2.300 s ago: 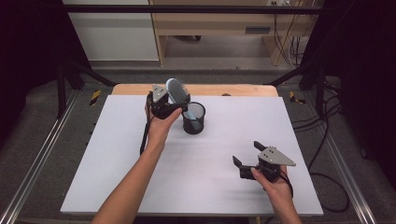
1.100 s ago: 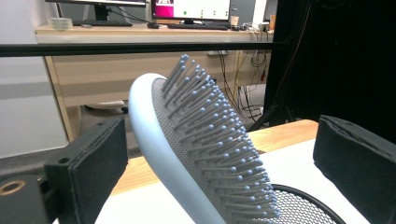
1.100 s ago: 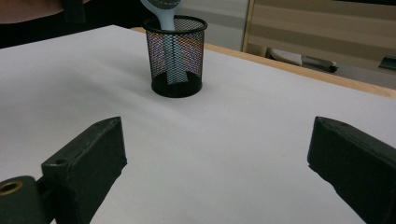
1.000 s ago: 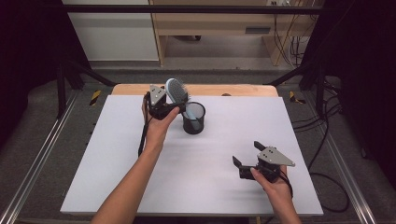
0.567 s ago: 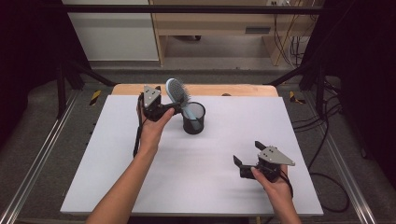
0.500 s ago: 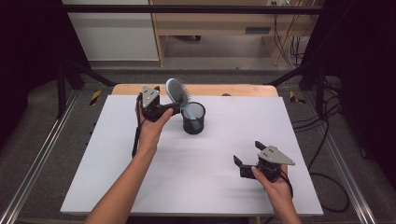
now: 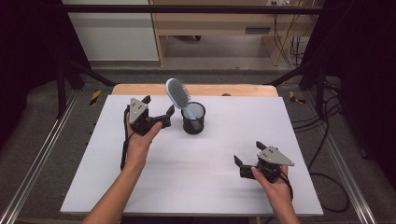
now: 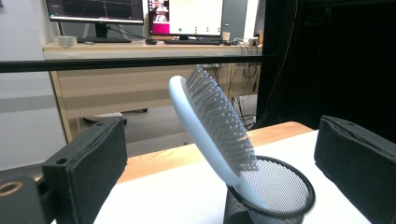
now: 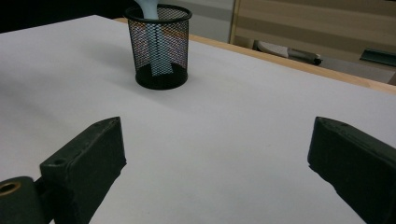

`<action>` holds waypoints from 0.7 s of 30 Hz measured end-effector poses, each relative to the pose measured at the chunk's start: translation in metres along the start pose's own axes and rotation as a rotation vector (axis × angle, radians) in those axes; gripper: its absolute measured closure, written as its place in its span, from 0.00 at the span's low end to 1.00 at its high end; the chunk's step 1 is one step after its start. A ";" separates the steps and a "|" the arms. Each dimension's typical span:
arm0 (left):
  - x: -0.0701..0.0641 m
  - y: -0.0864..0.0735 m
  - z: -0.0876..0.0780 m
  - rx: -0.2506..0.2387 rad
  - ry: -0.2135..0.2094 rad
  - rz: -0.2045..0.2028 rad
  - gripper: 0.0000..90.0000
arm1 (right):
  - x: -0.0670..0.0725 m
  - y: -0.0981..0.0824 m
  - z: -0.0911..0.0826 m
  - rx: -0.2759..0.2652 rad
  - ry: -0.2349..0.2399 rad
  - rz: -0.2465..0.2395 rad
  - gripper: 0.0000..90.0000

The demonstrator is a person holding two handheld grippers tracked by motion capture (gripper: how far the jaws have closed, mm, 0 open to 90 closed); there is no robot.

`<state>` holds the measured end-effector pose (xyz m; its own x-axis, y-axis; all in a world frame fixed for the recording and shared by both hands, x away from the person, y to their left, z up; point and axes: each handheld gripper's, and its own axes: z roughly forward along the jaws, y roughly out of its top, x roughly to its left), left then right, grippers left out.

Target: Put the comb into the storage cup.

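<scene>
- High view, left side: left gripper [image 7: 158, 113] jaws spread, empty, just beside the cup.
- Hairbrush [image 8: 212, 126] stands tilted between and beyond the left jaws, handle down in mesh cup [image 8: 273, 198].
- Brush looks like light, stiff, smooth plastic, likely slippery; bristle pad soft. Best grip probably across the rim edges of the oval head, not the bristles.
- Cup: thin black wire mesh, round, light, could tip when the brush is pulled.
- Right gripper [image 7: 247, 161] jaws spread, empty, well apart from the cup on white table [image 7: 205, 186].
</scene>
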<state>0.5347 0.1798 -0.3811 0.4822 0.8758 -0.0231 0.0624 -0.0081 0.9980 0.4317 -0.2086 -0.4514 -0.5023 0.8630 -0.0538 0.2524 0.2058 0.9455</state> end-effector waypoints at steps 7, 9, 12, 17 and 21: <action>0.002 -0.006 -0.022 0.003 -0.018 -0.013 0.02 | 0.001 0.001 -0.002 -0.013 -0.007 -0.002 0.05; 0.002 -0.007 -0.027 0.009 -0.019 -0.018 0.02 | 0.001 0.001 -0.002 -0.015 -0.010 -0.001 0.05; 0.004 -0.007 -0.035 0.013 -0.023 -0.021 0.02 | -0.001 0.001 -0.003 -0.014 -0.004 0.008 0.05; 0.007 -0.004 -0.050 0.010 -0.025 -0.030 0.02 | -0.003 0.003 -0.005 -0.024 -0.010 0.022 0.05; 0.012 0.001 -0.060 0.007 -0.023 -0.033 0.02 | -0.003 0.002 -0.007 -0.030 0.002 0.018 0.04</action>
<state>0.4879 0.2198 -0.3770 0.4999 0.8642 -0.0572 0.0845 0.0171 0.9963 0.4280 -0.2137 -0.4467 -0.4993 0.8656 -0.0364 0.2363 0.1765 0.9555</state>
